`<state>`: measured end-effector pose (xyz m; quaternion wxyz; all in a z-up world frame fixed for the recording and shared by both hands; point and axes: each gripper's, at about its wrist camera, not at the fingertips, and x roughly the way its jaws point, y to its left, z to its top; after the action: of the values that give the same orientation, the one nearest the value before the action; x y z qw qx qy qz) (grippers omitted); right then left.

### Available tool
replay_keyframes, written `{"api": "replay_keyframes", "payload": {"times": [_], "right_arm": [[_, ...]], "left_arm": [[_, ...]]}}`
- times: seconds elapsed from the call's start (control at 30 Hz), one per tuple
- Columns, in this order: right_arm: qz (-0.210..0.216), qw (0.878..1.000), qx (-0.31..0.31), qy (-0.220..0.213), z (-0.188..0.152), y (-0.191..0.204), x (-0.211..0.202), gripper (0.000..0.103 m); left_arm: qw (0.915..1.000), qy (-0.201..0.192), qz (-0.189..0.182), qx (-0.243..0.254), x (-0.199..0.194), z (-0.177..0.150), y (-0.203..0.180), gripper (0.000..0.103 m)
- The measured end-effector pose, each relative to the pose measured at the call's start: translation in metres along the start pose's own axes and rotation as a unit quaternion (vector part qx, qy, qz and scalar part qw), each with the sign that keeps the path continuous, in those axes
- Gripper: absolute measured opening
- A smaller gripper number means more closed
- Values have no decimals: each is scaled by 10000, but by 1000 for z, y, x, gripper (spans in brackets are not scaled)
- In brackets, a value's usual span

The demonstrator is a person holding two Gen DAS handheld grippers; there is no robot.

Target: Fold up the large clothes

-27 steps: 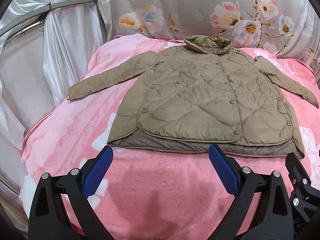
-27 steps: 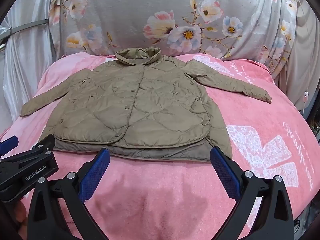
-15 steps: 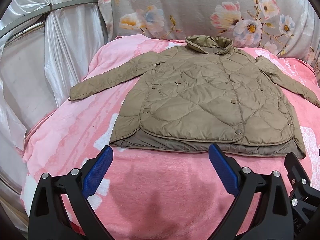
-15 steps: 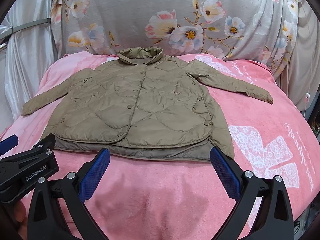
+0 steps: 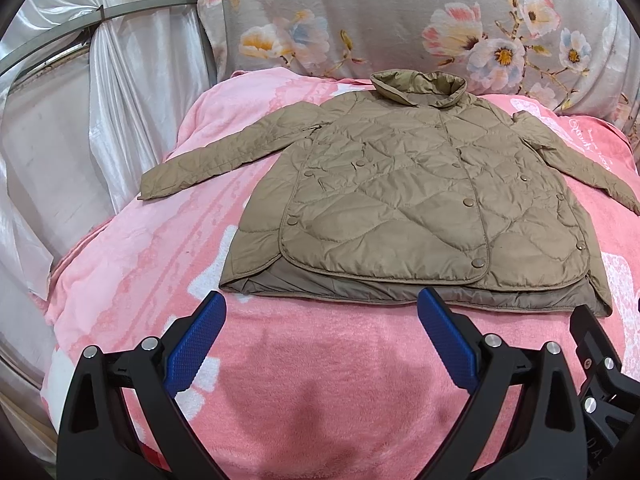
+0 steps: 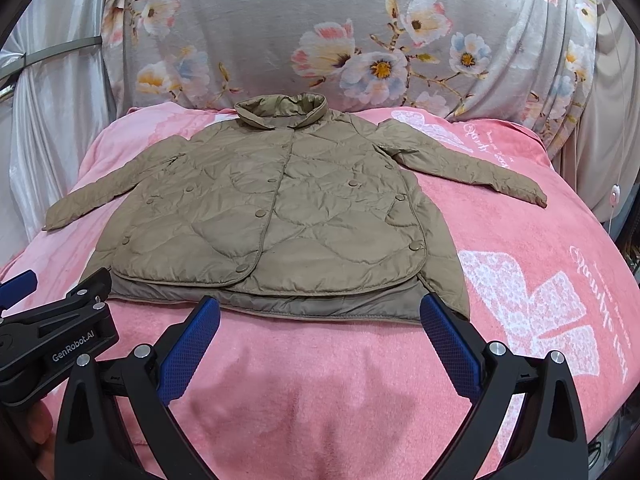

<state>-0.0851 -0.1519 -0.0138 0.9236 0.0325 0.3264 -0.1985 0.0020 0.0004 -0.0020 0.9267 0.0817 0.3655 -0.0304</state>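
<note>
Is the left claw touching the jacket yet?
Apart. In the left wrist view, the open left claw stops short of the jacket, with a strip of pink blanket visible between the blue fingertips and the hem.

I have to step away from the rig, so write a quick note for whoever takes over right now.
Left gripper: open, empty, hovering short of the hem.
Right gripper: open, empty, also just short of the hem.
Tan quilted jacket: flat, front up, snapped shut on the pink blanket, collar toward the floral fabric, both sleeves spread out.
Done: jacket laid out.
Left: all folding; probably sleeves in first.
</note>
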Motion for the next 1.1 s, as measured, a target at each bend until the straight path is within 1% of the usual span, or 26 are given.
{"api": "replay_keyframes", "payload": {"times": [0.43,1.1], "right_arm": [[1,10000,-6,-1,0,2,0,98],[8,10000,-1,6,0,2,0,98]], "left_arm": [[10000,19,-3,-39,2,-2,8,94],[9999,32,-64,-92,2,-2,8,94]]}}
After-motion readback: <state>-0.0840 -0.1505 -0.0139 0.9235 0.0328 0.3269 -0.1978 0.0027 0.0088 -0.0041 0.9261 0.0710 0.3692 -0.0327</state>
